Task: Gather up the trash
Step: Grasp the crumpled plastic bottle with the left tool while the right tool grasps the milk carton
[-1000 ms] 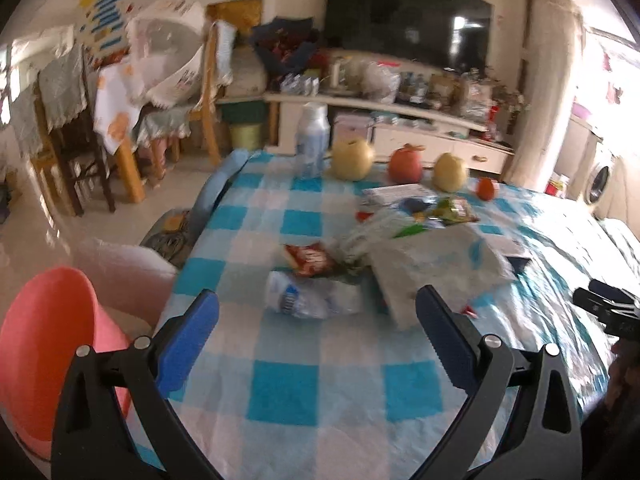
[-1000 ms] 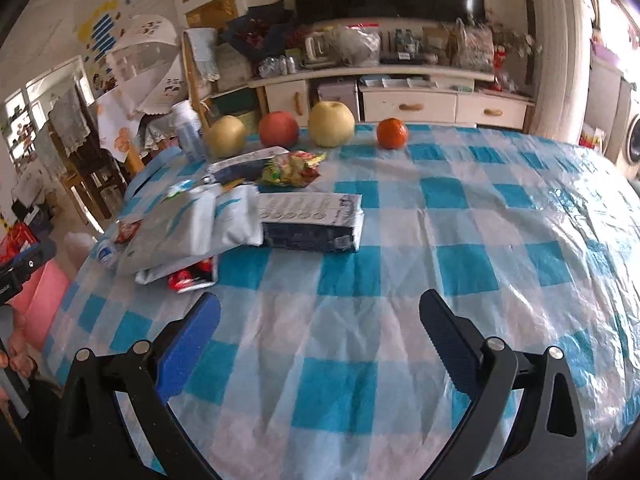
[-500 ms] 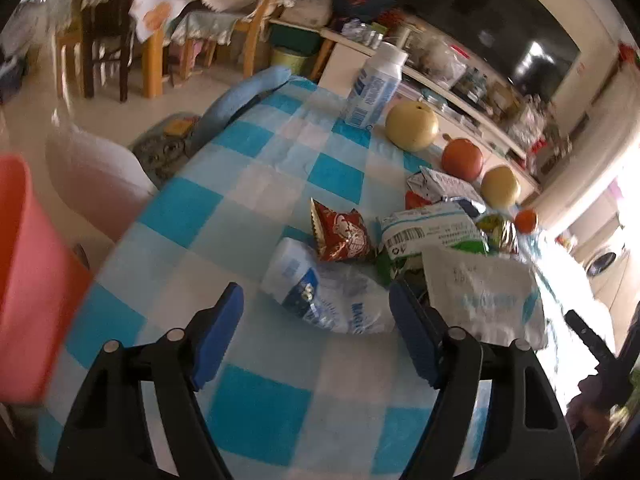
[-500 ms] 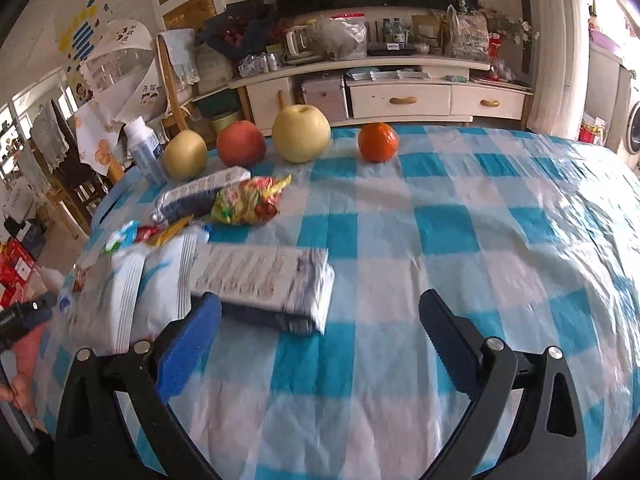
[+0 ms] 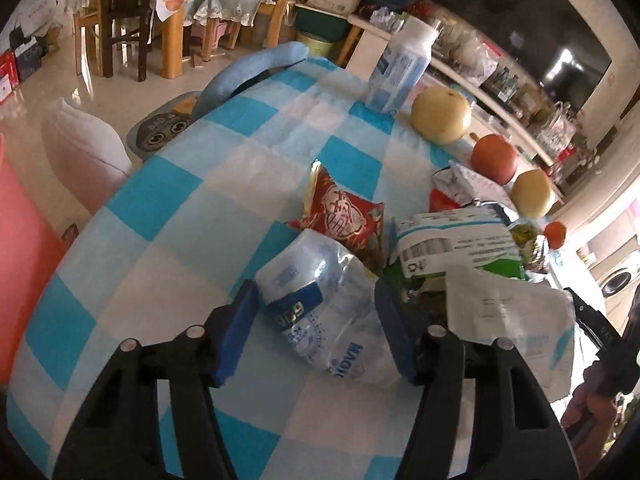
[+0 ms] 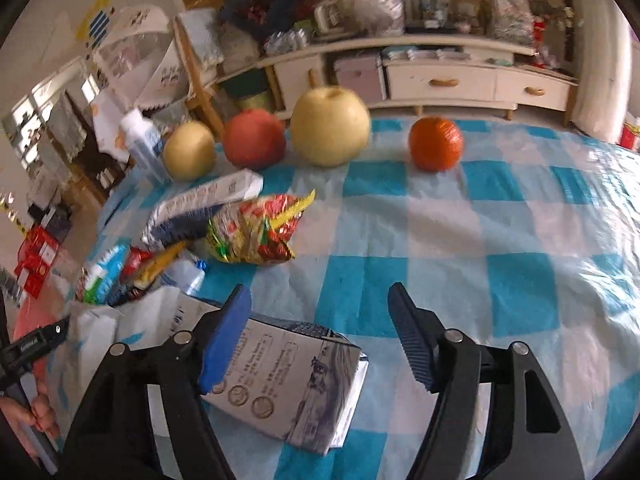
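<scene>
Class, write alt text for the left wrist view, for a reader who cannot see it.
The left claw straddles a crushed clear plastic bottle with a blue label lying on a blue-and-white checked tablecloth, its blue pads close on either side. Behind it lie a red snack wrapper and white mailer bags, then a row of fruit.

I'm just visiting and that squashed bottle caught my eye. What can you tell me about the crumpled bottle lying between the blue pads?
The crumpled bottle looks like thin clear plastic, crushed and wrinkled, with a blue and white label. It lies on its side on the checked tablecloth. The left gripper has a blue pad on each side of it, close or just touching. Its far end meets a red snack wrapper.
</scene>
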`<state>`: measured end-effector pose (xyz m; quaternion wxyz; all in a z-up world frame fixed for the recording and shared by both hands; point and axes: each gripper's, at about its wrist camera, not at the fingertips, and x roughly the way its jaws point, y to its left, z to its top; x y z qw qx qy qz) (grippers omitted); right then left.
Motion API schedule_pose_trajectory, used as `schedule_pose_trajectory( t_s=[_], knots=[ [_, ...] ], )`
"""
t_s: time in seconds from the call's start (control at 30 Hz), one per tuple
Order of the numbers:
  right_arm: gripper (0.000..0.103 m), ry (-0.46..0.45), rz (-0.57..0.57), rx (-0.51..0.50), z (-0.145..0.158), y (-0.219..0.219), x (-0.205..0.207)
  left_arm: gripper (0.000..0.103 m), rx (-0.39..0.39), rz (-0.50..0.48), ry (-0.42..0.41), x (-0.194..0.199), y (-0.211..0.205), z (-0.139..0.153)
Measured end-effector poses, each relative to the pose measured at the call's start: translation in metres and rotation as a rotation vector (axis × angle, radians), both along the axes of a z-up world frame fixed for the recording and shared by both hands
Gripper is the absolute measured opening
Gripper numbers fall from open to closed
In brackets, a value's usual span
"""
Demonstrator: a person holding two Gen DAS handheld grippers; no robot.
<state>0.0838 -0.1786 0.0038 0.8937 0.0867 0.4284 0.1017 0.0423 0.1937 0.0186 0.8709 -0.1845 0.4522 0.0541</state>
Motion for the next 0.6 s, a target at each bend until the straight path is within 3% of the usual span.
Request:
schedule_pose_trajectory(
  t_s=[0.17,0.47,0.6],
  knots=[
    [0.064,0.065,0.084,0.072,-0.006,-0.001,0.0,0.061,0.039,-0.014,0.008,0.005,-0.002,0.0],
    [0.063,0.167,0.312,0.057,-0.004,0.04,-0.05,0.062,0.143,-0.03,0.05,0.003,0.009,0.0],
    [0.064,0.158,0.363,0.024,0.002,0.054,-0.076,0.063,0.134,0.003,0.075,-0.004,0.023,0.002]
  ],
)
